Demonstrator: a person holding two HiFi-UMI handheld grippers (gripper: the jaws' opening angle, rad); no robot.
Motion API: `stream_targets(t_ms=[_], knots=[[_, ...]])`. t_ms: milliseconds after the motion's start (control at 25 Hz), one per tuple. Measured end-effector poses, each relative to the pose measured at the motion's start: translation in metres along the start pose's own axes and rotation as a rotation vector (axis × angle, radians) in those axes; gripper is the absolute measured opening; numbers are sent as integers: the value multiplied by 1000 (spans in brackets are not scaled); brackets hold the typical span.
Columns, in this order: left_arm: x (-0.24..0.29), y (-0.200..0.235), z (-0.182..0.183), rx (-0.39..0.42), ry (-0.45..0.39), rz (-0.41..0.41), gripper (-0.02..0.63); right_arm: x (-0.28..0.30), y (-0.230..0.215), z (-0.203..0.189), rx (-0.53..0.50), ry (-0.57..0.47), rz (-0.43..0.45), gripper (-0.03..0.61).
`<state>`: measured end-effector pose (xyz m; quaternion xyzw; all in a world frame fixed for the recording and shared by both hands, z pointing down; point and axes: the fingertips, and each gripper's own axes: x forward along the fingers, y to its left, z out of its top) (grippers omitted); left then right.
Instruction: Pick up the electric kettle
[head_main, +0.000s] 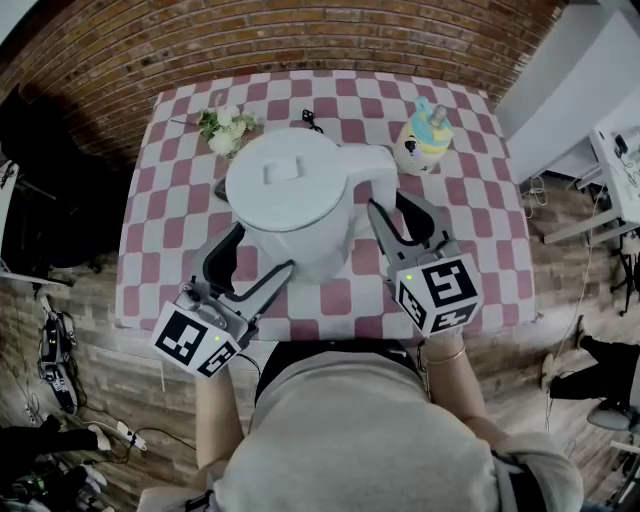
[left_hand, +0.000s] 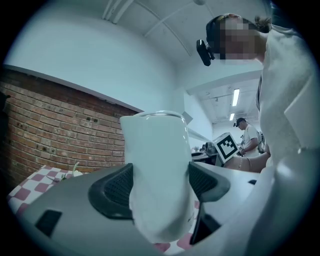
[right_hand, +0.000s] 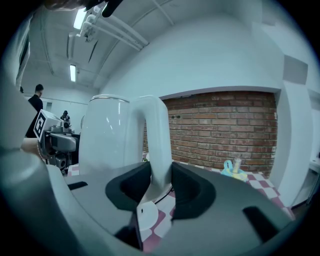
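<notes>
White plastic electric kettle (head_main: 290, 190) appears raised clear of the red-and-white checked worktop (head_main: 480, 200), so the lift looks done. Left tool (head_main: 265, 248) pinches its body, right tool (head_main: 390, 203) pinches its curved handle (right_hand: 155, 145); only steady holding remains

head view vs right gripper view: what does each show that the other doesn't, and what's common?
Only the head view: the top of the kettle's lid from above, the marker cube on the right gripper, the plank floor.
Only the right gripper view: close up, its jaws closed on the handle; ceiling lights; a person in the background.
Both: the white kettle, the blue-and-yellow toy, the checked tablecloth, the brick wall.
</notes>
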<state>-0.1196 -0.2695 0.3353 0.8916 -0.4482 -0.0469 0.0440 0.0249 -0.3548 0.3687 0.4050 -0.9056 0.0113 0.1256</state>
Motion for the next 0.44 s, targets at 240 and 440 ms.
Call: stream_targets(t_ms=[240, 440], knots=[[3, 1, -1, -12, 7, 3, 373, 1, -2, 1, 13, 5, -4, 138], [3, 2, 0, -1, 15, 11, 373, 2, -2, 1, 9, 1, 2, 138]])
